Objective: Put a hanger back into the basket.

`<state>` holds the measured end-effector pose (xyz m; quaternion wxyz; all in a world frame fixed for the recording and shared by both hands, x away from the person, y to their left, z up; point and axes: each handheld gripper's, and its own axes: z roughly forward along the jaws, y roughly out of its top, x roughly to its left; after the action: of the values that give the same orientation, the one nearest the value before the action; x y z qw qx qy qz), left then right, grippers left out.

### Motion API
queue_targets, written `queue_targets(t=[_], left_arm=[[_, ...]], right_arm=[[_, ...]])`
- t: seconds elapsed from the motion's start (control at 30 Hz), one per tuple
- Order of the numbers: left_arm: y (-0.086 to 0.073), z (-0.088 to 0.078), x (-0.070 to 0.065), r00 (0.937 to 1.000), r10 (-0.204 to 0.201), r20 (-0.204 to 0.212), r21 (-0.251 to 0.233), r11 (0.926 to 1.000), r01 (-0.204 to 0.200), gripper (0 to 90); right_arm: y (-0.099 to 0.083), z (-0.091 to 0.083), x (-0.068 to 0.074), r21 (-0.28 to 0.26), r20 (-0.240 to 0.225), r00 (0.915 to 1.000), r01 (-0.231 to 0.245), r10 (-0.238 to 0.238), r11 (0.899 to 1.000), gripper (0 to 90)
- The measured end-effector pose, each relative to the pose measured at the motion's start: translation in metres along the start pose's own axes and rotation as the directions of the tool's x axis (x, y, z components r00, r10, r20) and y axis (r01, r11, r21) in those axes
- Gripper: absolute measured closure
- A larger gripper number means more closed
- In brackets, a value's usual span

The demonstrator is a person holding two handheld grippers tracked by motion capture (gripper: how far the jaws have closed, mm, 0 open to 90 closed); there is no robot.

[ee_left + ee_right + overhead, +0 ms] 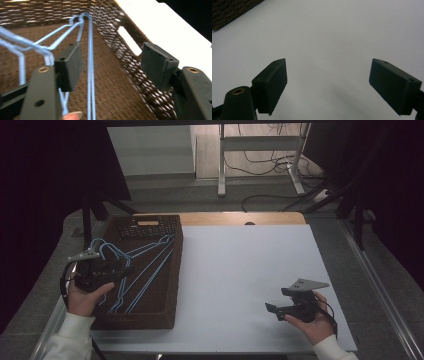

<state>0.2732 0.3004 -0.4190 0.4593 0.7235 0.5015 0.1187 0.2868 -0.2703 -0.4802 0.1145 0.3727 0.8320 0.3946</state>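
Note:
Several light blue wire hangers (145, 265) lie in a brown woven basket (165, 312) at the table's left. My left gripper (125, 267) hovers low over the basket, pointing along the hangers. In the left gripper view the left gripper (112, 60) is open. A blue hanger wire (91, 62) runs between its pads without touching either, and the basket wall (120, 47) rises on the right. My right gripper (276, 301) is held over the white table top (240, 265) at the front right. The right gripper (328, 85) is open with nothing between its pads.
A dark flat object with rows of keys (148, 226) lies at the basket's far end. A wooden strip (240, 218) edges the table's back. Beyond it stand a white metal frame (260, 150) and cables on the floor. Black curtains hang at both sides.

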Motion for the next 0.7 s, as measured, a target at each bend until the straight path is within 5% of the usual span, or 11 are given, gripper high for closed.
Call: queue_targets(t=[0.17, 0.37, 0.47, 0.7], left_arm=[[0.004, 0.008, -0.027, 0.9932, 0.083, 0.082, 0.013, 0.9964, -0.084, 27.0], [0.004, 0.023, -0.06, 0.9729, 0.159, 0.168, 0.027, 0.9858, -0.165, 21.5], [0.002, 0.032, -0.073, 0.9637, 0.183, 0.194, 0.05, 0.9793, -0.196, 19.7], [-0.01, 0.045, -0.09, 0.9561, 0.203, 0.212, 0.095, 0.9694, -0.226, 16.5]], right_arm=[[0.0, -0.001, -0.001, -0.007, -0.004, 0.9999, -0.009, 0.009, 1.0, 14.7], [0.003, -0.006, -0.005, -0.029, -0.009, 0.9996, -0.025, 0.025, 0.999, 14.7], [0.005, -0.01, -0.008, -0.041, -0.011, 0.9993, -0.037, 0.036, 0.998, 14.8], [0.014, -0.019, -0.014, -0.086, -0.021, 0.998, -0.06, 0.059, 0.994, 15.0]])
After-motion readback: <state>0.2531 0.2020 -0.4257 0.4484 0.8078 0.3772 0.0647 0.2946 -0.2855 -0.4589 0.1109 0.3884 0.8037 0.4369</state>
